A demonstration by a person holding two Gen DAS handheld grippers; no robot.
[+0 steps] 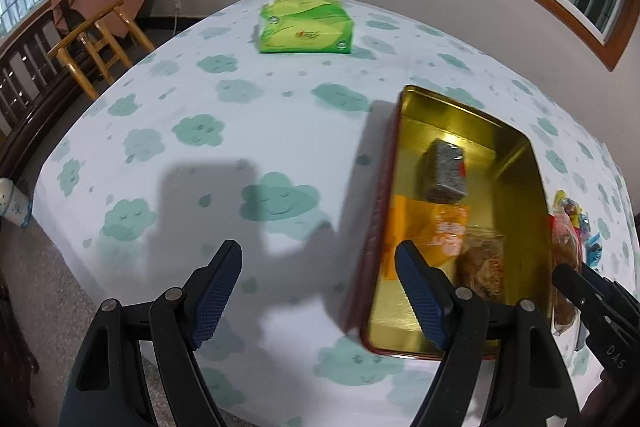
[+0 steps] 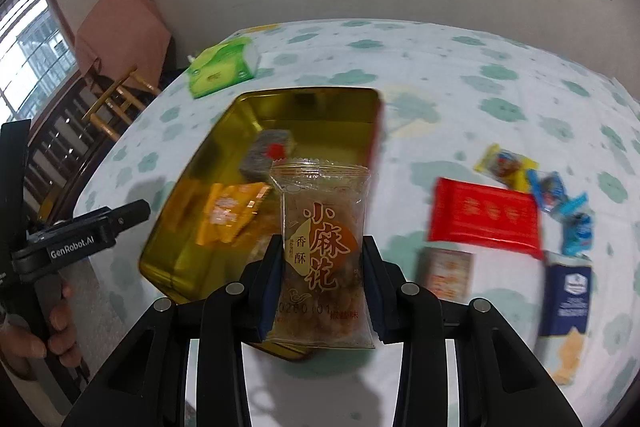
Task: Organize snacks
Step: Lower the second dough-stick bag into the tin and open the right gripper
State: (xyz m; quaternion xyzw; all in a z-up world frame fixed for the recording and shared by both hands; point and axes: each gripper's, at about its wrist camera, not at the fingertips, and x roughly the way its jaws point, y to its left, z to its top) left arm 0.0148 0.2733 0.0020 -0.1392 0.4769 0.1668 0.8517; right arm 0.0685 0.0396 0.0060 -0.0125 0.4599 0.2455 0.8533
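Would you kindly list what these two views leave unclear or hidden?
- Right wrist view: small blue wrappers and the red packet's print are motion-blurred, unreadable.
- Right wrist view: the clear twist-snack pack in the right gripper hides part of the gold tin's floor.
- Left wrist view: the tin's far wall and right gripper hide most loose snacks.

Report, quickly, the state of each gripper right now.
Left gripper: open, holding nothing.
Right gripper: closed on a clear snack packet, held near the tin.
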